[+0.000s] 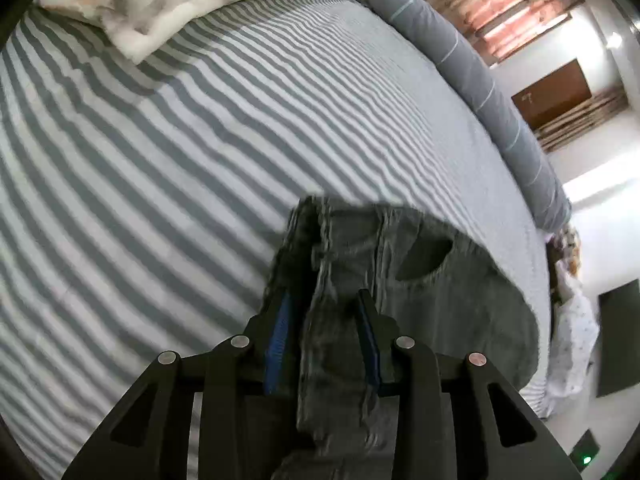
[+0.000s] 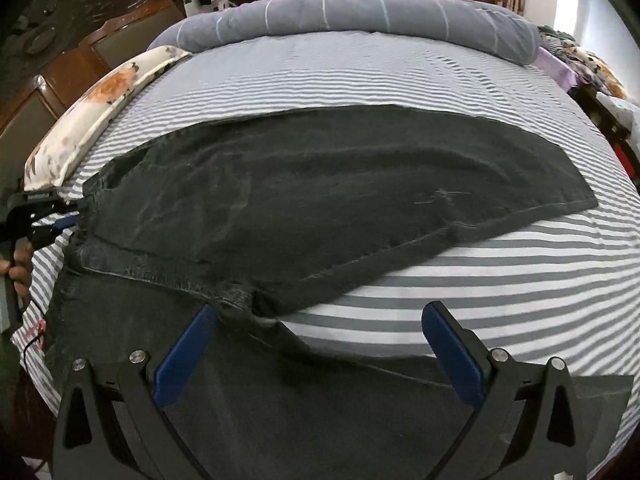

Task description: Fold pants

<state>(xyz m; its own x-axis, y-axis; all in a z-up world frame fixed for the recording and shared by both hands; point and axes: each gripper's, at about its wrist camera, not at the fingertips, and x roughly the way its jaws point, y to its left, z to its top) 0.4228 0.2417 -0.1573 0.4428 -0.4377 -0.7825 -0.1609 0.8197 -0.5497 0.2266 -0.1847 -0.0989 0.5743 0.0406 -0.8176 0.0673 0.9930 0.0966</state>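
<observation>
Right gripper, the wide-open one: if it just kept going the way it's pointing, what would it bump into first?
Most likely the dark pants lying across the striped bedsheet, near the crotch seam between the right gripper fingers; depth is hard to judge.

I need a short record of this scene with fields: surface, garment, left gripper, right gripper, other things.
surface: striped bed sheet
garment: dark pants, spread flat across the bed
left gripper: waistband fabric between its pads
right gripper: open, over the crotch, holding nothing
other things: grey bolster, floral pillow
</observation>
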